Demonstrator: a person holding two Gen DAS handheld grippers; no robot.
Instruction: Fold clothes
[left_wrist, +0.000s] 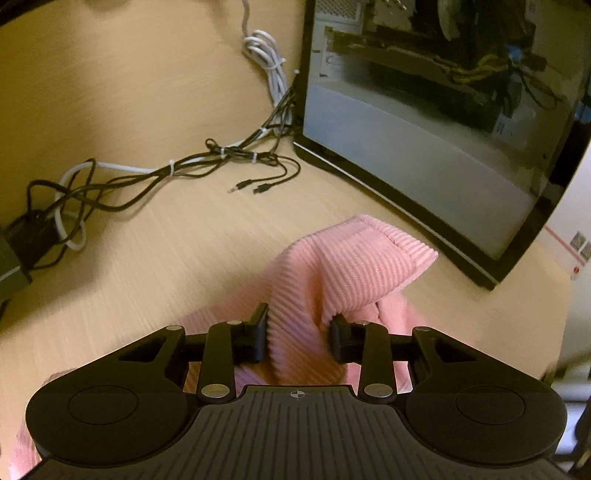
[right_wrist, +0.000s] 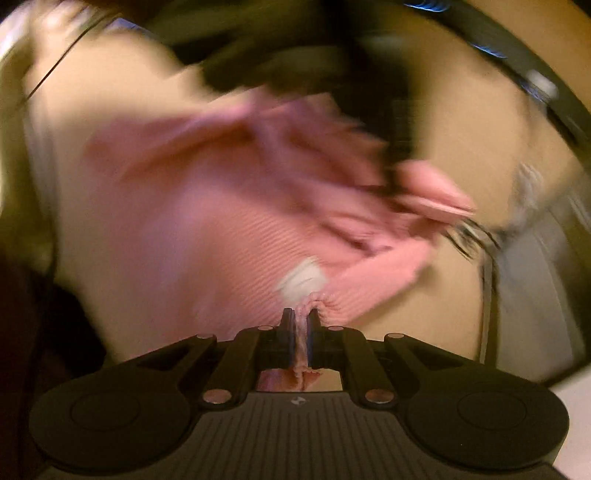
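Note:
A pink ribbed garment (left_wrist: 343, 273) lies bunched on the light wooden table (left_wrist: 177, 266). In the left wrist view my left gripper (left_wrist: 300, 334) has its jaws partly apart with a thick fold of the pink fabric between them, and a cuff-like end stands up beyond the fingers. In the right wrist view, which is heavily blurred, my right gripper (right_wrist: 300, 325) is shut on a pinched edge of the same pink garment (right_wrist: 207, 206), close to a white label (right_wrist: 301, 282). The rest of the garment spreads away across the table.
A computer case with a glass side panel (left_wrist: 424, 122) stands at the right. A tangle of black and white cables (left_wrist: 166, 173) lies at the back left, with a dark box (left_wrist: 14, 258) at the left edge. The table's edge (left_wrist: 554, 295) curves at the right.

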